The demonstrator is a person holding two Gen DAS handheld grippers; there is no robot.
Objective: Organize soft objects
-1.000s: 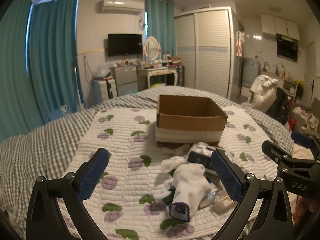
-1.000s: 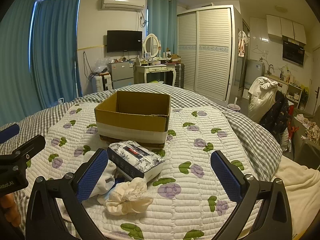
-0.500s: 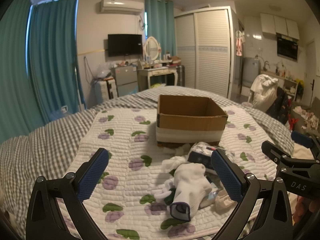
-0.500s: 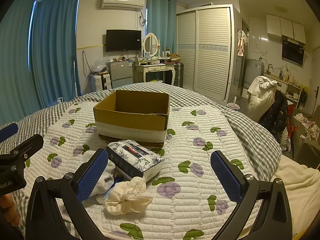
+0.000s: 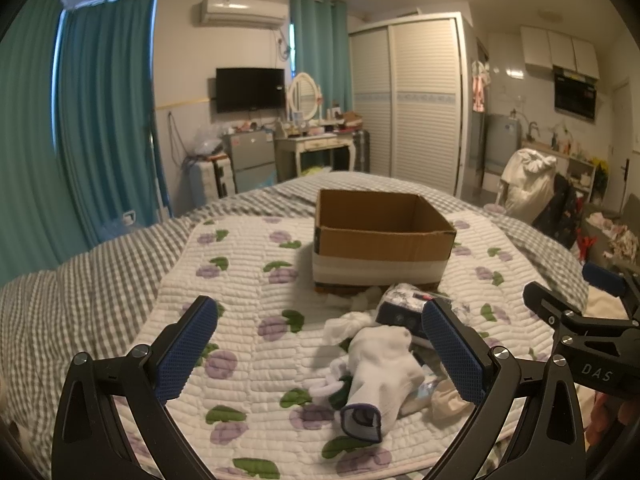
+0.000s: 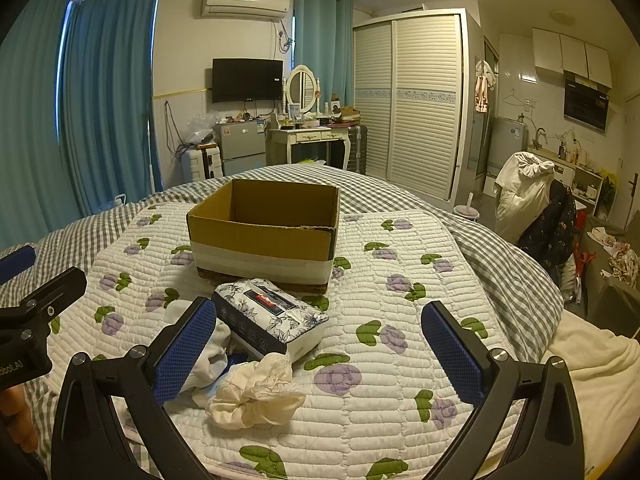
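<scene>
Resting on a quilt (image 6: 400, 280) printed with purple flowers and green leaves: one open cardboard box (image 6: 264, 232), brown with a white band round its base, upright, nothing visible inside it. Just before the box, on its near side: one tissue pack (image 6: 272, 320) in a floral wrapper, lying flat. Touching the pack's near edge: one cream cloth (image 6: 256, 396), crumpled. To the left of the pack, in a loose heap: one white sock (image 5: 380, 372) with a grey-blue cuff, its cuff end nearest the left camera; further white pieces lie against it, too bunched to tell apart. Left gripper (image 5: 320, 356): jaws wide apart, holding nothing, raised over the quilt with the sock heap showing between its blue pads. Right gripper (image 6: 316, 356): jaws likewise wide apart, holding nothing, raised over the quilt with the pack and cloth showing between its fingers. Each gripper shows at the edge of the other's view, the two well apart. Under the quilt: a grey checked cover (image 6: 500, 264). Room beyond: teal curtains (image 6: 100, 92), a wall television (image 6: 247, 80), a dressing table (image 6: 308, 136), a louvred wardrobe (image 6: 416, 100).
</scene>
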